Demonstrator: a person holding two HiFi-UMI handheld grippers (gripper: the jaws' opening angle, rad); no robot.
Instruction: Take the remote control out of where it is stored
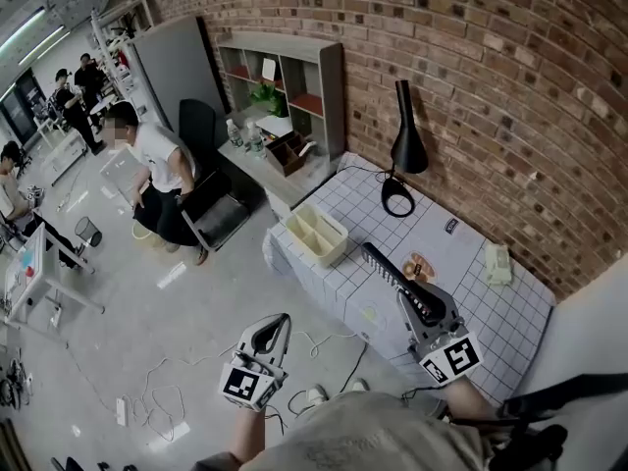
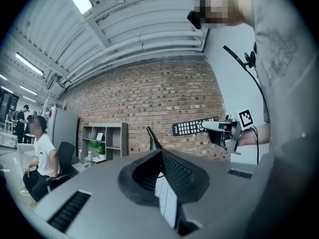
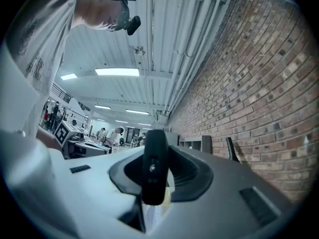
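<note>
Can't see the near end of the remote [image 1: 386,266] from the head view, covered by the right gripper [image 1: 413,299]. Can't tell the small orange thing [image 1: 417,266] on the table [image 1: 496,314]: too small.

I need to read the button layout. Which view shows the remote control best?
The left gripper view: the remote control shows its button face, held in the right gripper. The head view gives only a dark bar over the table; the right gripper view sees it end-on between its jaws.
</note>
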